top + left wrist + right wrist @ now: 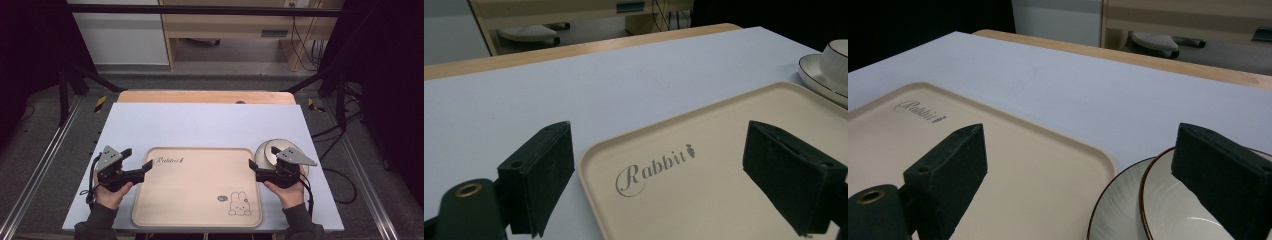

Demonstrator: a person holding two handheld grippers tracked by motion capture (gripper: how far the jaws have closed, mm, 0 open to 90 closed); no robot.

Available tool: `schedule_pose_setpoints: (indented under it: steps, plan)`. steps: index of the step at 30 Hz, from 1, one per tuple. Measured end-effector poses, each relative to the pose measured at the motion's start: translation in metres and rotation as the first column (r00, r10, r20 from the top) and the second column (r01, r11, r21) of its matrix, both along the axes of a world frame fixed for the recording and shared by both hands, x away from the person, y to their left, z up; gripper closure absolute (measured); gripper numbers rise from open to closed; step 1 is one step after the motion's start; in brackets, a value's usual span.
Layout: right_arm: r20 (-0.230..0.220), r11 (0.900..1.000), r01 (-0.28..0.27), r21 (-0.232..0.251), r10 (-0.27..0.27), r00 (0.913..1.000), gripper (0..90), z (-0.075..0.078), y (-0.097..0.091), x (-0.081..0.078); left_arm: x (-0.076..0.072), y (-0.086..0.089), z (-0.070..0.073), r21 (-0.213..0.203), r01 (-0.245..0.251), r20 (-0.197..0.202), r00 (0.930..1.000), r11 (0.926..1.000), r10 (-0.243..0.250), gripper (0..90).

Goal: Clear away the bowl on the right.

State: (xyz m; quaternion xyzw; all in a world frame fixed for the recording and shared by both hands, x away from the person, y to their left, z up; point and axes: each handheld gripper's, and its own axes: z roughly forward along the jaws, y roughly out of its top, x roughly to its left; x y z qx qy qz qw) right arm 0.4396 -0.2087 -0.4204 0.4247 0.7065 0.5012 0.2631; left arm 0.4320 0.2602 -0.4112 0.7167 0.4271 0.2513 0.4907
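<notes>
A beige tray [200, 185] with a "Rabbit" word and a rabbit drawing lies at the front middle of the white table top [200, 125]. My left gripper [137, 158] is at the tray's left rim, open, jaws pointing right. In the left gripper view the gripper [659, 135] straddles the tray's corner [724, 175] with nothing gripped. My right gripper [261, 157] is at the tray's right rim, open, above a white saucer [264, 150]. In the right gripper view the gripper [1080, 135] spans the tray's corner [1013, 165] and the saucer [1118, 210], which carries a brown-rimmed cup [1168, 200].
The cup [836, 57] and saucer [819, 75] sit just right of the tray. Behind the white top runs a wooden table edge [205, 96]. Dark frame posts [62, 85] stand at both sides, and cables [345, 185] lie on the floor at the right.
</notes>
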Motion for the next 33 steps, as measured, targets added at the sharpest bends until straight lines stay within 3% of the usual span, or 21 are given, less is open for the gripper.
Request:
schedule_pose_setpoints:
  steps: [33]
  plan:
    - [-0.003,0.9998,0.019,-0.009,-0.019,0.9998,9.2,0.0039,-0.0046,0.0002,-0.0006,-0.0024,-0.0019,0.013,0.009,-0.002,1.0000,0.9999,-0.009,12.8]
